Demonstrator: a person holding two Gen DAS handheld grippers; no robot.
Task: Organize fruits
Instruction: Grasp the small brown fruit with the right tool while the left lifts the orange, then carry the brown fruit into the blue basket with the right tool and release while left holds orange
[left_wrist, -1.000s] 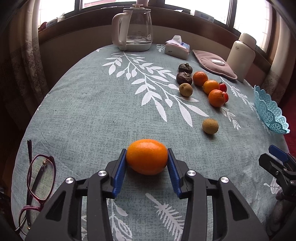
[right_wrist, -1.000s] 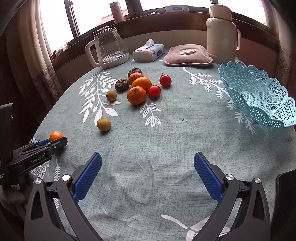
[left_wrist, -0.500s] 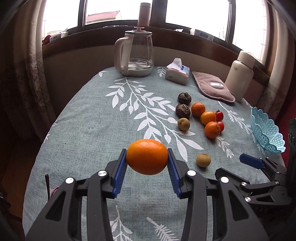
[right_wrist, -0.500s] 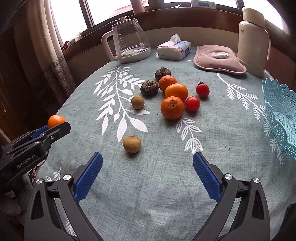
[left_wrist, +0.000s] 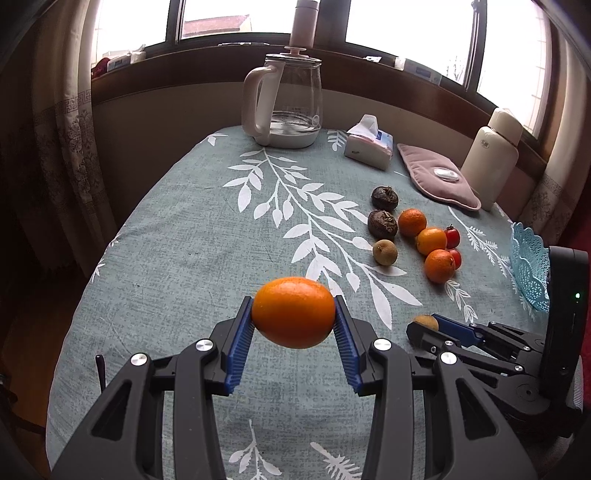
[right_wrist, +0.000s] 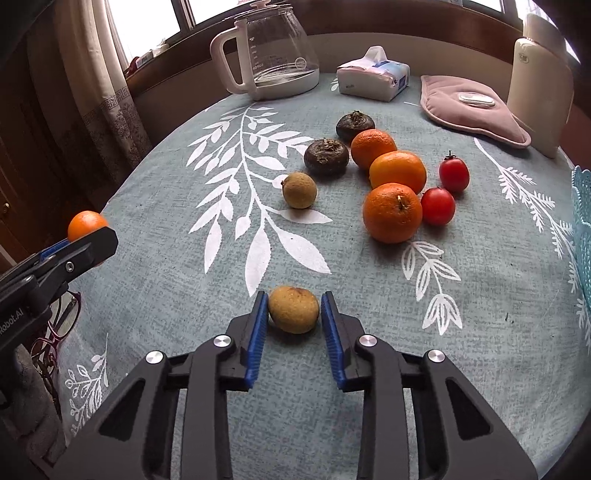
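Left gripper (left_wrist: 293, 314) grips the orange (left_wrist: 293, 312) aloft, frame centre; right gripper (right_wrist: 294, 312) straddles the brown fruit (right_wrist: 293, 309) on the bench (right_wrist: 480, 277), pads just short of clamping.

The blue basket (right_wrist: 583, 221) right of the right gripper (right_wrist: 293, 314) was cut by the frame edge. Left of it, the left gripper (right_wrist: 90, 242) hid most of the glasses (right_wrist: 59, 328).
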